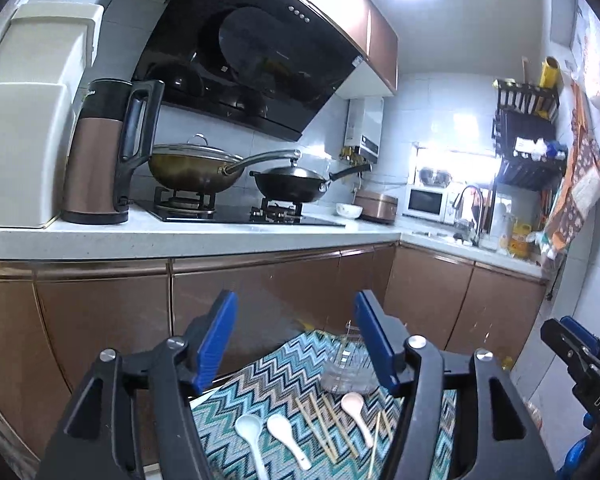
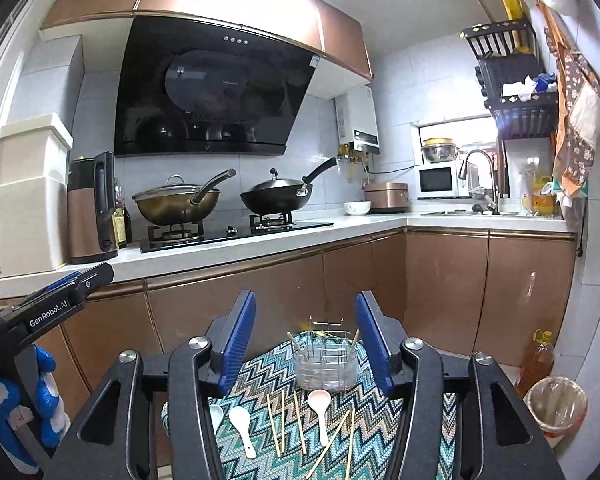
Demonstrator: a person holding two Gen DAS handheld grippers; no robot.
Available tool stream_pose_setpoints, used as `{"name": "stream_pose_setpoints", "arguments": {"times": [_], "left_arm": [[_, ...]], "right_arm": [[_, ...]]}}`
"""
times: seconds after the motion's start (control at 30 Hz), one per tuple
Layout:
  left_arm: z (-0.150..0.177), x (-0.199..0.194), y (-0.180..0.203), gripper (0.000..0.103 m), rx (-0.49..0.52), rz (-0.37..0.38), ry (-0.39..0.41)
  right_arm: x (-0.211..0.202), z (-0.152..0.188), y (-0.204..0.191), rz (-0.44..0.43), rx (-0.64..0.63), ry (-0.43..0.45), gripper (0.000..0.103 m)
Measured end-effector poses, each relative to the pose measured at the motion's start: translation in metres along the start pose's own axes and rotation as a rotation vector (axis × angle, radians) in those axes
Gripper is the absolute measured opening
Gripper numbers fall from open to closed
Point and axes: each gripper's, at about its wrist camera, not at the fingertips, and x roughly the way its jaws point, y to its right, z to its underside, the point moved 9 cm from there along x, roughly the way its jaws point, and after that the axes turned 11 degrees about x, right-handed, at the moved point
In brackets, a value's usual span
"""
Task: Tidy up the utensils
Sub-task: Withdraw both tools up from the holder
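A small table under a zigzag cloth [image 2: 272, 368] carries the utensils. Two white spoons [image 2: 242, 428] lie at its left, a pinkish spoon [image 2: 320, 406] further right, and several bamboo chopsticks [image 2: 282, 426] lie scattered between them. A clear holder with a wire rack [image 2: 325, 366] stands at the cloth's far end with two chopsticks in it. My right gripper [image 2: 306, 338] hangs open above the cloth, nothing between its blue pads. My left gripper [image 1: 296, 338] is open too, over the same spoons [image 1: 284, 434], chopsticks [image 1: 320, 428] and holder [image 1: 348, 372]. Each gripper shows at the other view's edge.
Brown cabinet doors [image 2: 236, 300] and a white counter [image 2: 260, 246] stand right behind the table, with two woks on a hob [image 2: 236, 232] and a kettle [image 2: 92, 216]. An oil bottle [image 2: 536, 364] and a lined bin [image 2: 556, 404] sit on the floor at the right.
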Motion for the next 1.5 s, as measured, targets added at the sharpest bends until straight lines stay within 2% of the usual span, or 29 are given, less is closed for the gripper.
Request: {"name": "stream_pose_setpoints", "arguments": {"times": [0.3, 0.63, 0.9, 1.17, 1.5], "left_arm": [[0.011, -0.012, 0.009, 0.060, 0.079, -0.033, -0.024], [0.020, -0.013, 0.014, 0.060, 0.070, -0.022, -0.063], [0.021, -0.017, 0.012, 0.060, 0.060, -0.010, -0.062], [0.040, -0.002, 0.010, 0.060, 0.040, 0.000, -0.113], [0.057, 0.011, 0.025, 0.060, 0.063, 0.013, -0.151]], "right_arm": [[0.006, 0.031, 0.026, 0.031, 0.032, -0.039, 0.056], [-0.004, 0.036, 0.050, 0.064, 0.050, -0.019, 0.057], [-0.011, 0.034, 0.057, 0.091, 0.047, -0.005, 0.059], [-0.002, 0.047, 0.067, 0.117, 0.056, -0.048, 0.059], [0.004, 0.061, 0.089, 0.142, 0.097, -0.088, 0.060]]}}
